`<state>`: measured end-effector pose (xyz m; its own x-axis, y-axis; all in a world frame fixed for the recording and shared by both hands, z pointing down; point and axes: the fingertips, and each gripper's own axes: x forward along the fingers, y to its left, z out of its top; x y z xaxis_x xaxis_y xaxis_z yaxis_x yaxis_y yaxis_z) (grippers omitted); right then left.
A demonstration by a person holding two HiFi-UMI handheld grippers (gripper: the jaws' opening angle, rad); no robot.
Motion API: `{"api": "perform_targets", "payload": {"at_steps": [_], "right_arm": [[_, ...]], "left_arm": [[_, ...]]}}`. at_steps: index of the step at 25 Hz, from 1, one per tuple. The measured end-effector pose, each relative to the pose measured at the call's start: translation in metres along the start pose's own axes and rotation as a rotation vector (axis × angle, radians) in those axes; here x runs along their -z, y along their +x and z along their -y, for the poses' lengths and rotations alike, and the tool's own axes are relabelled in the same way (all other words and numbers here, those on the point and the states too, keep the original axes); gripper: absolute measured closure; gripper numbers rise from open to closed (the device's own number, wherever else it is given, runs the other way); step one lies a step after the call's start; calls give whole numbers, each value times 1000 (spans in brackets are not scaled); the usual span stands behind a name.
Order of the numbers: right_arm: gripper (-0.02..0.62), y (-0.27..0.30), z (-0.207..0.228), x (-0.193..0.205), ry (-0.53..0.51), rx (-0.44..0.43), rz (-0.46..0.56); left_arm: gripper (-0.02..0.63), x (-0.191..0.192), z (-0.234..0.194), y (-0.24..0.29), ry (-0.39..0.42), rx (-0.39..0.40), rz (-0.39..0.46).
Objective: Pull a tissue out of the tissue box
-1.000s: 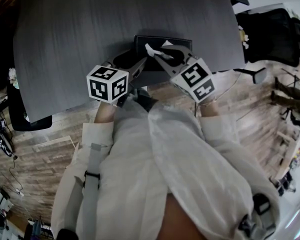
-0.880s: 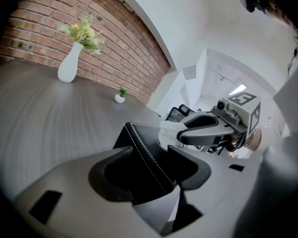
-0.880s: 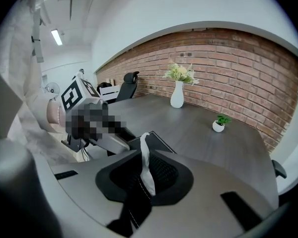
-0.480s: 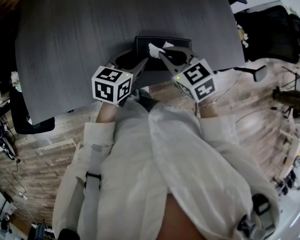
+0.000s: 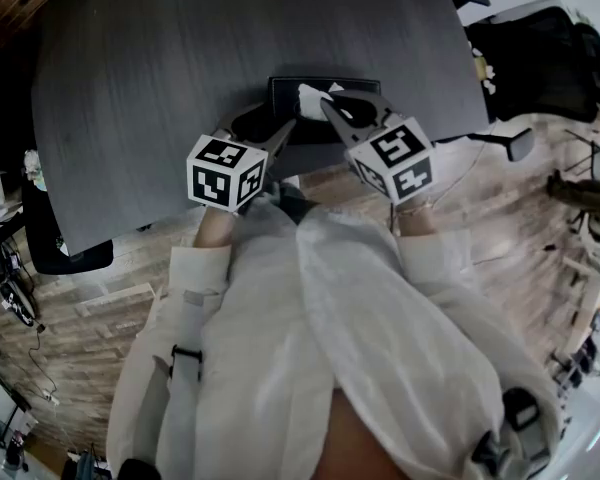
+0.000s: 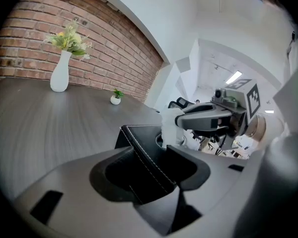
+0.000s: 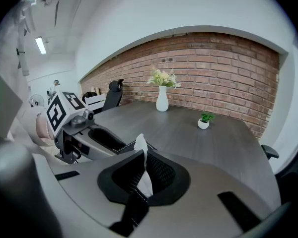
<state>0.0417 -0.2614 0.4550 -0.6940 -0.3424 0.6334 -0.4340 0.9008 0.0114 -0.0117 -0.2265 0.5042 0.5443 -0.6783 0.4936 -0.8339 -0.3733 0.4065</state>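
While the left gripper [image 6: 154, 157] hovers at the near edge of the dark surface [image 5: 160, 68], its fingers [image 6: 107, 155] stand wide apart, with one corner of the black tissue box [image 6: 131, 135] between them. The box stands on this surface, and a white tissue [image 7: 140, 145] rises from its opening. At right, the right gripper [image 7: 145, 171] is closing, its fingers [image 7: 164, 175] already pinching this tissue.
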Motion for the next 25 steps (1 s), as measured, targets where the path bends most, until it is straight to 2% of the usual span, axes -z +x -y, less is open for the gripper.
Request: {"api": "perform_targets", "payload": {"at_steps": [25], "right_arm": [[583, -26, 39, -26, 17, 110, 86]], "left_arm": [[399, -1, 2, 0, 9, -1, -2]]}}
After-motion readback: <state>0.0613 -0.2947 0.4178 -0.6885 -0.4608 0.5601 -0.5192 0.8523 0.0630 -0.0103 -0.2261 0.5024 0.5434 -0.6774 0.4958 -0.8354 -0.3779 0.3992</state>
